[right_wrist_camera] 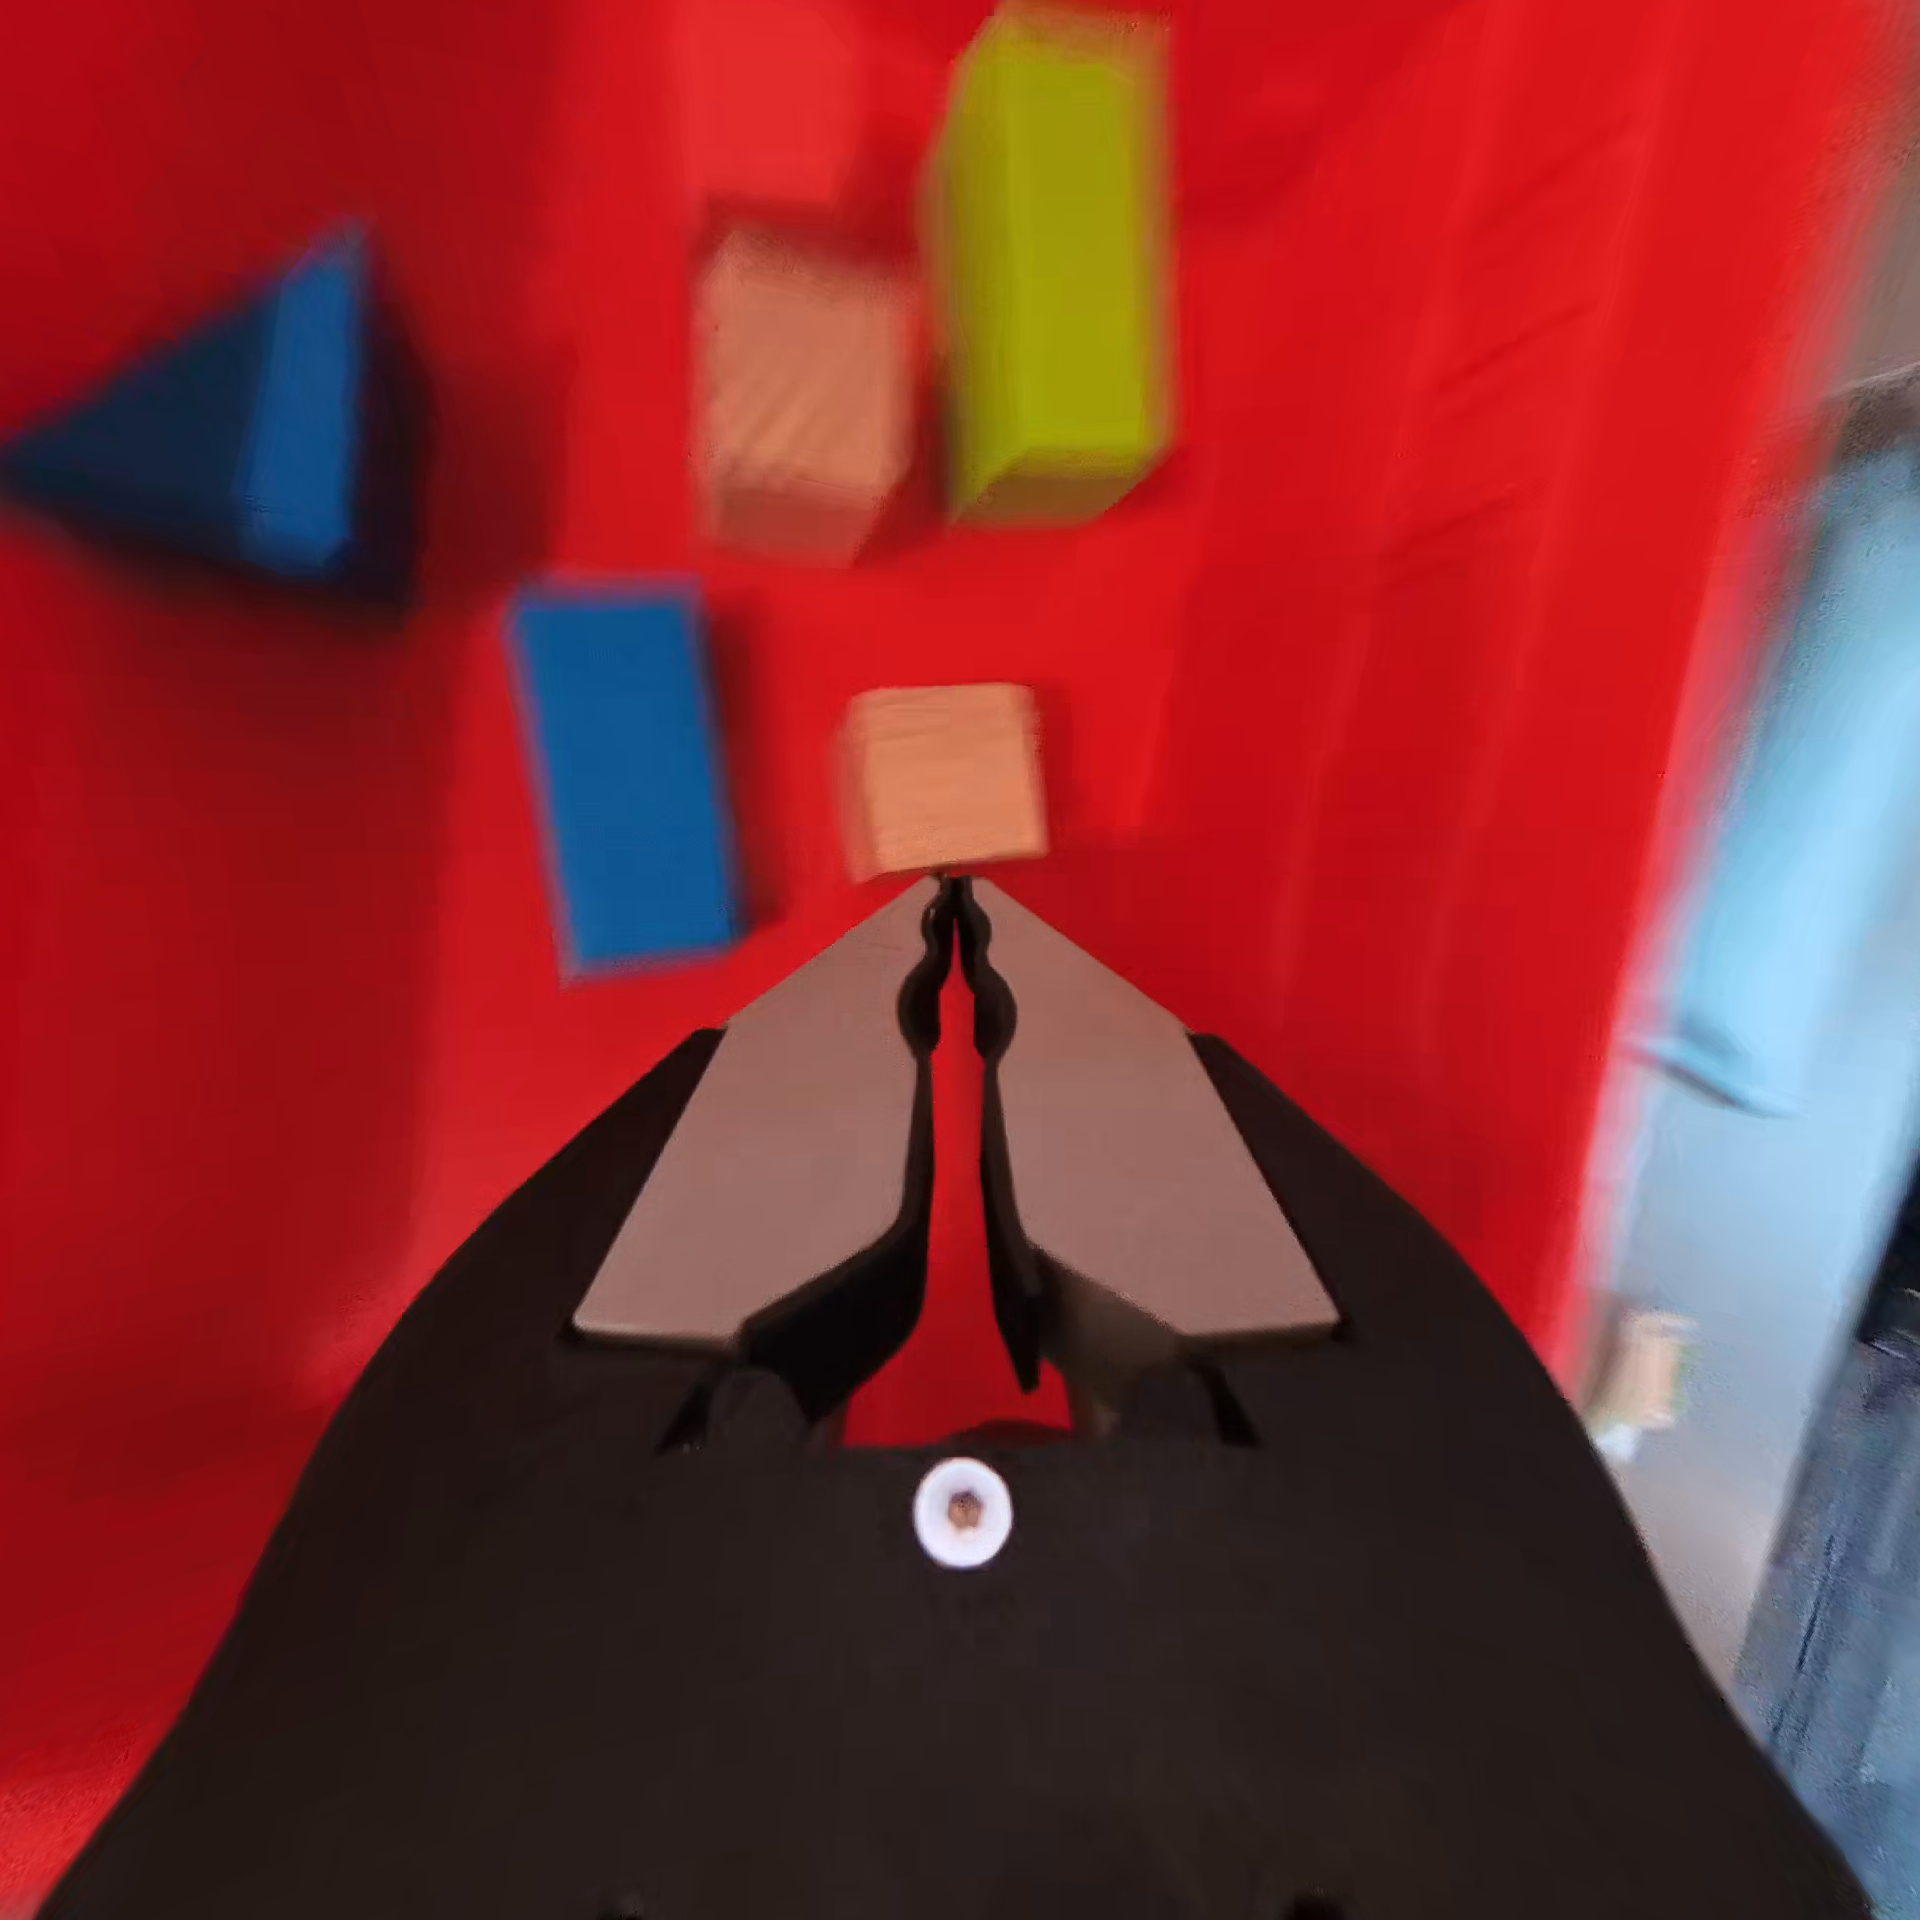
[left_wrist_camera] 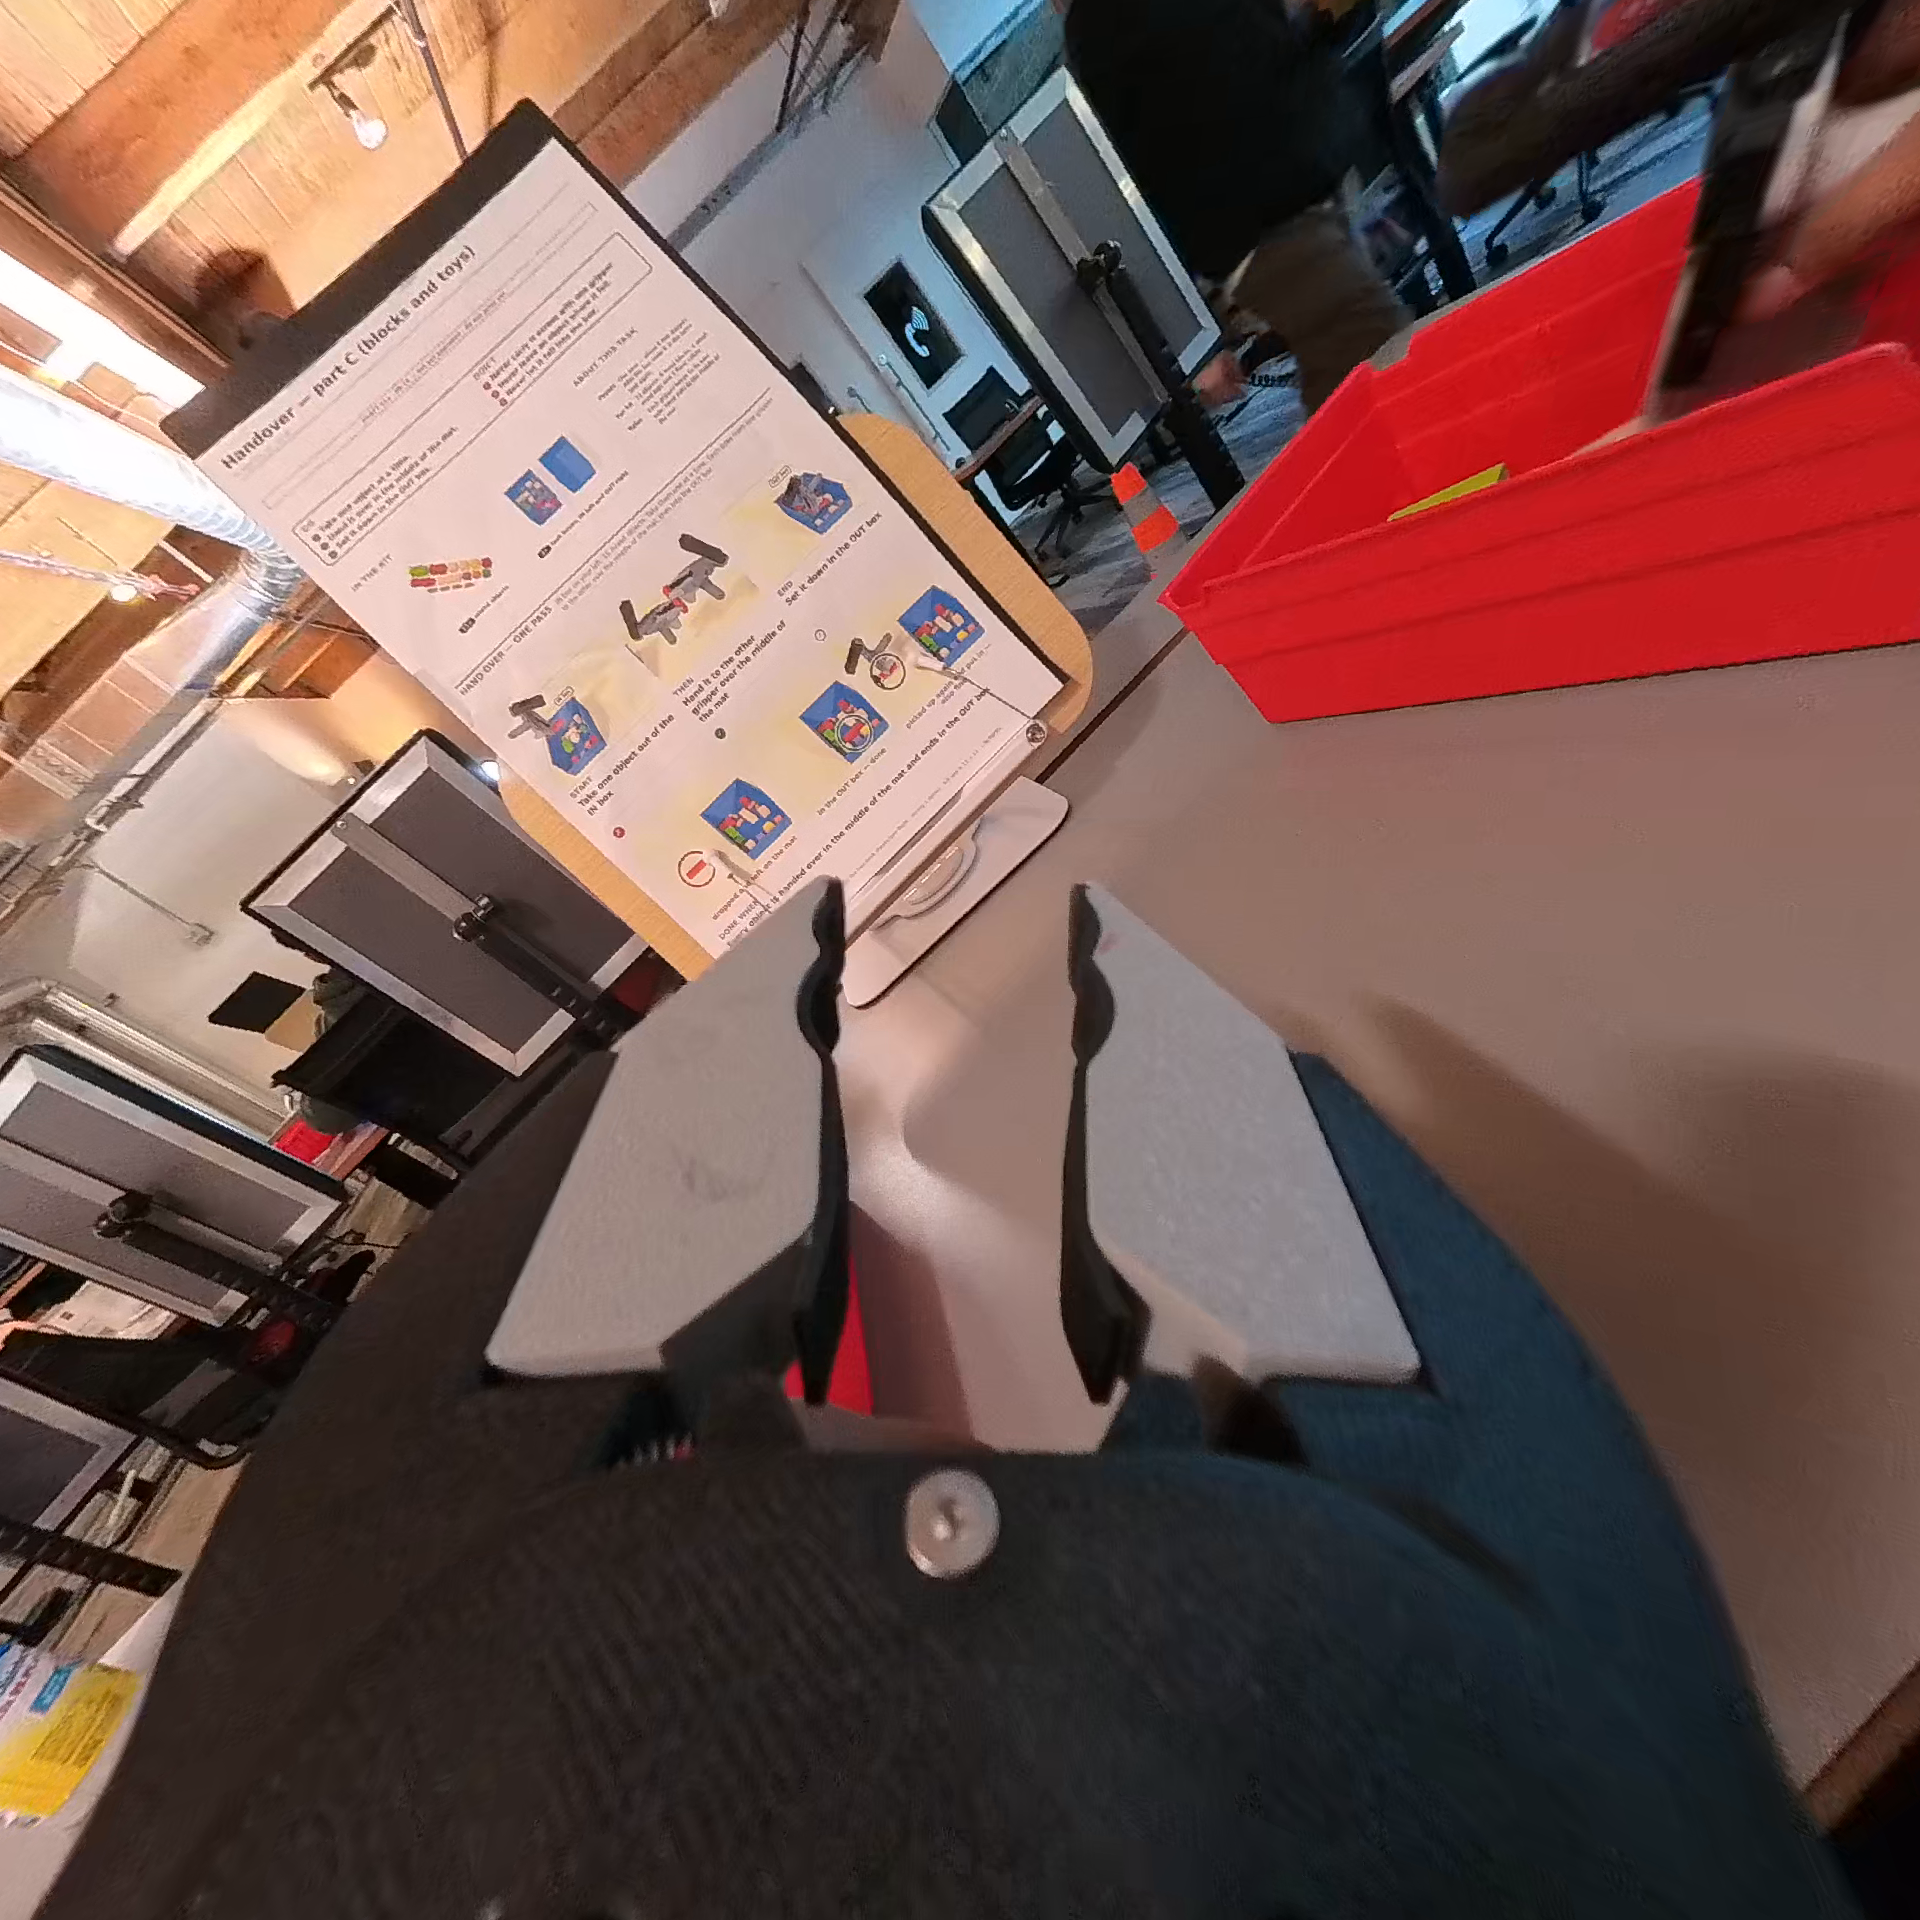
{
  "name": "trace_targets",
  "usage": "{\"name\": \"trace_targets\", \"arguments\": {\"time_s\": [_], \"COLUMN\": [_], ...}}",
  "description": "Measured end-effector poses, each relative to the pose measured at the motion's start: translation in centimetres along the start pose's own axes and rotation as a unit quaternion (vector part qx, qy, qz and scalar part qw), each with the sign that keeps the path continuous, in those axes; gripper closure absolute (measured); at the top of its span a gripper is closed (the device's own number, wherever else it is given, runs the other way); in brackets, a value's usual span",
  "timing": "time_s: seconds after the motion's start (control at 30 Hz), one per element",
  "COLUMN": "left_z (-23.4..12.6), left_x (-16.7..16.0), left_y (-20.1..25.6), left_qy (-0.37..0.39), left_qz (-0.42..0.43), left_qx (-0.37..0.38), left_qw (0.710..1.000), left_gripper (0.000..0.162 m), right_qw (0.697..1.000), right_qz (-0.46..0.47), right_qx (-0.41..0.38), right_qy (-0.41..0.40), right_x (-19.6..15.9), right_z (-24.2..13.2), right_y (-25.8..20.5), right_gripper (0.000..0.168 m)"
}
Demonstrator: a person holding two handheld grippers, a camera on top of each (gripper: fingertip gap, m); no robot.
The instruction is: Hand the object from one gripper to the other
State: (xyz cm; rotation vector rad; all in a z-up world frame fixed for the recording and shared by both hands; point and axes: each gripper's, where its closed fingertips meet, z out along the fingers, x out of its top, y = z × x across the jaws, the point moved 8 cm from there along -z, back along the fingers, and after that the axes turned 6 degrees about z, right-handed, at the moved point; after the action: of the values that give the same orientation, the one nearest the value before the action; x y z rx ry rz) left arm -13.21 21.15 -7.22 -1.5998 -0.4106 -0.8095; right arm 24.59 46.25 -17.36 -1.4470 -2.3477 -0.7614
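Observation:
My right gripper (right_wrist_camera: 951, 885) is shut and empty, pointing down into a red bin (right_wrist_camera: 1351, 623). Several wooden blocks lie on the bin floor: a plain cube (right_wrist_camera: 940, 779) just beyond my fingertips, a blue bar (right_wrist_camera: 623, 779), a blue wedge (right_wrist_camera: 260, 416), a second plain block (right_wrist_camera: 800, 395) and a lime-green bar (right_wrist_camera: 1049, 270). The view is motion-blurred. My left gripper (left_wrist_camera: 951, 914) is open and empty above the grey table (left_wrist_camera: 1455, 935). In the left wrist view the red bin (left_wrist_camera: 1558, 582) stands at the far right, with the right gripper (left_wrist_camera: 1745, 229) over it.
An instruction sheet on a stand (left_wrist_camera: 623, 582) is upright at the table's far edge ahead of my left gripper. Desks, chairs and an orange cone (left_wrist_camera: 1143, 509) lie beyond the table. A dark cloth (left_wrist_camera: 1455, 1351) lies under my left gripper.

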Motion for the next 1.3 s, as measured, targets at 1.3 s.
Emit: {"name": "trace_targets", "arguments": {"time_s": [1.3], "left_z": [-4.6], "left_x": [-16.9], "left_y": [-13.3], "left_qy": [-0.299], "left_qz": [-0.323], "left_qx": [0.048], "left_qw": [0.897], "left_gripper": [0.114], "right_qw": [0.925], "right_qz": [-0.049], "right_qx": [0.169], "right_qy": [0.337], "right_x": [3.3], "right_z": [-16.9], "right_y": [-7.3], "right_gripper": [0.149]}}
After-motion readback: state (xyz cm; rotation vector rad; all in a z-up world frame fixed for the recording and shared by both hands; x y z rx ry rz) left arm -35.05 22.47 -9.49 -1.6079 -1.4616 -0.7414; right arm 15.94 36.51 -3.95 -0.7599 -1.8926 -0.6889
